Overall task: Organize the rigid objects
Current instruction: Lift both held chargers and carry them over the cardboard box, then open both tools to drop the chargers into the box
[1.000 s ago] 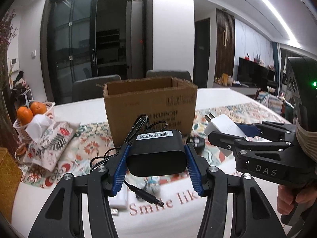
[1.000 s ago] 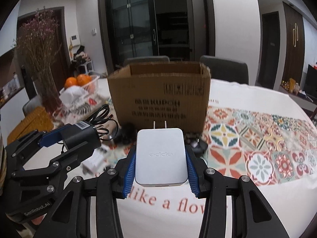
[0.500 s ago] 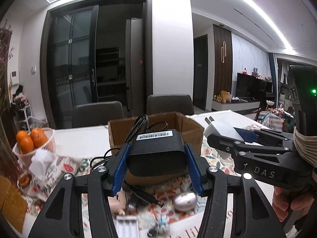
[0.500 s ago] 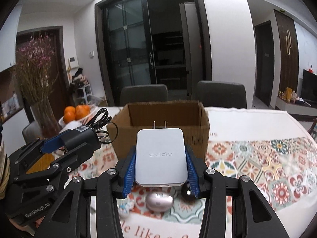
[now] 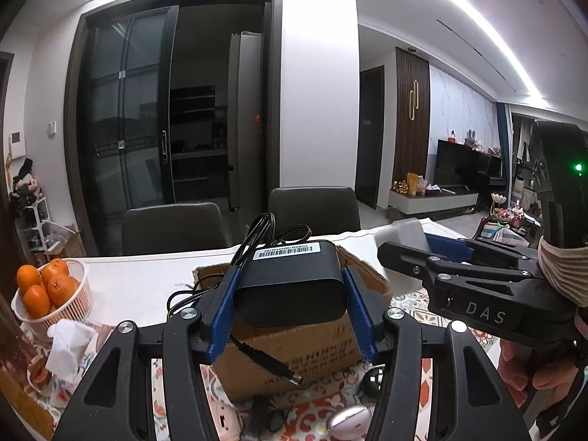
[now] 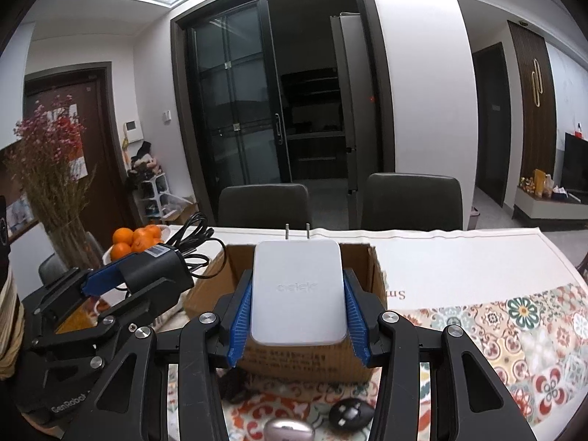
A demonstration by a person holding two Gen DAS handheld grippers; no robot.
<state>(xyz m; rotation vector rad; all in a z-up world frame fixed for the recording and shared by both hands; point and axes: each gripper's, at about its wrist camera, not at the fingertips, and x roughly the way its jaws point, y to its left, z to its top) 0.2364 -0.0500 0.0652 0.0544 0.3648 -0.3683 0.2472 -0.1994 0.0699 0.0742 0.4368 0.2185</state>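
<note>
My left gripper (image 5: 290,286) is shut on a black power adapter (image 5: 290,283) with a barcode label; its coiled cable trails back and its plug (image 5: 272,362) hangs below. It hovers above the near rim of an open cardboard box (image 5: 294,352). My right gripper (image 6: 298,294) is shut on a white two-prong charger (image 6: 298,290), held just over the same box (image 6: 305,358). From the left wrist view the right gripper (image 5: 415,242) shows at right with the charger (image 5: 402,231). The right wrist view has the left gripper (image 6: 128,275) at left.
A white basket of oranges (image 5: 47,294) and a tissue pack (image 5: 68,345) sit at left. Small items lie before the box: a silvery mouse-like object (image 5: 349,420), a dark round one (image 6: 349,413). Two grey chairs (image 6: 411,202) stand behind the table. A vase of dried flowers (image 6: 55,183) stands far left.
Both grippers have risen with their loads and moved toward the box. The box now appears lower in both views, with its open top beneath the adapter and the charger.
</note>
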